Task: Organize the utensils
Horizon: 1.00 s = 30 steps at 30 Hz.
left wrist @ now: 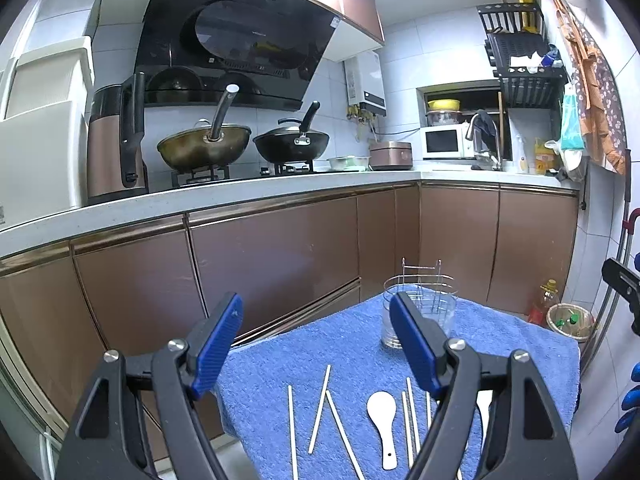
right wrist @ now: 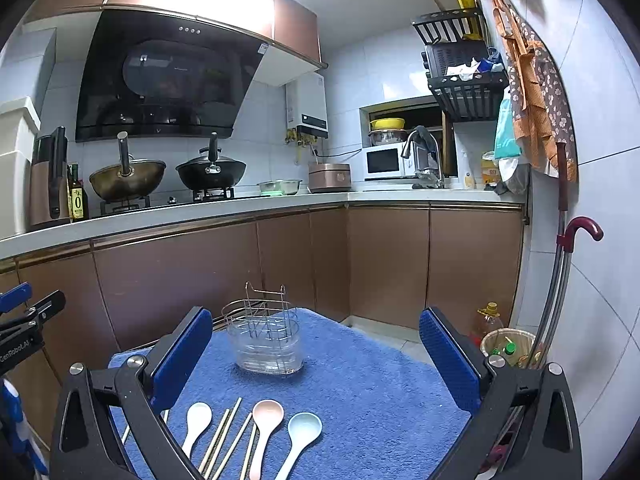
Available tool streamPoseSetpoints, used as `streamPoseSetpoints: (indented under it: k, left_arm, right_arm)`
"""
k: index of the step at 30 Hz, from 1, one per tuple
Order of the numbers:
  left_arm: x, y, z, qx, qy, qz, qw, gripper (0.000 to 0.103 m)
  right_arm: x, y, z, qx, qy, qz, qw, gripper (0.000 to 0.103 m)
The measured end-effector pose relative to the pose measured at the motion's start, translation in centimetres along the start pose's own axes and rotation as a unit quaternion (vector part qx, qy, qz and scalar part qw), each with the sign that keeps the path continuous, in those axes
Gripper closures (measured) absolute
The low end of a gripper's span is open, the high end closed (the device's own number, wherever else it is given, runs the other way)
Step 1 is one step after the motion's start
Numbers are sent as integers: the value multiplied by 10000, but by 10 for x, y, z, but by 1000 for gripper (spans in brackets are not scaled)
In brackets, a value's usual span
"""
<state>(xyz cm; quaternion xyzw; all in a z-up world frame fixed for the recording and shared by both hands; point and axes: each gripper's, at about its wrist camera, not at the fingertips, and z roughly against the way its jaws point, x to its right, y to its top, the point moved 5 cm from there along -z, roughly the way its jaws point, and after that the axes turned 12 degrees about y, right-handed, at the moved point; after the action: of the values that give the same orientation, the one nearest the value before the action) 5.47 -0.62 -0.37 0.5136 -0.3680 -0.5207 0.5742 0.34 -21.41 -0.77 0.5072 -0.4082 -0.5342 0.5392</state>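
A clear utensil holder with a wire rack [right wrist: 266, 340] [left wrist: 420, 308] stands empty near the far edge of a blue towel [right wrist: 360, 392] [left wrist: 280, 360]. In the right wrist view a white spoon [right wrist: 197, 424], a pink spoon [right wrist: 264, 428] and a pale blue spoon [right wrist: 300, 436] lie side by side at the near edge, with several pale chopsticks [right wrist: 224, 436] between them. The left wrist view shows the white spoon [left wrist: 384, 420] and scattered chopsticks [left wrist: 320, 408]. My left gripper [left wrist: 316, 320] and right gripper [right wrist: 316, 340] hover open above the utensils, holding nothing.
Brown cabinets [right wrist: 200, 272] and a white counter [left wrist: 240, 192] with two woks [left wrist: 204, 144], a kettle [left wrist: 116, 140], a microwave [left wrist: 442, 142] and a sink tap lie beyond the towel. On the floor at right stand an oil bottle [right wrist: 486, 320] and a small bin [right wrist: 508, 346].
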Motion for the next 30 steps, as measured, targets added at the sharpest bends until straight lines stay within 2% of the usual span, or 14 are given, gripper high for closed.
streamPoseSetpoints:
  k: [15,30]
  left_arm:
    - [6,-6,-4,-62,71,-106,9999,28]
    - [2,0,-1,153,5,47,9999,28]
  right_arm:
    - [6,-11,-8,-158,59,-34,9999,0]
    - [8,-15,-13,-214,136,-17,9997,0]
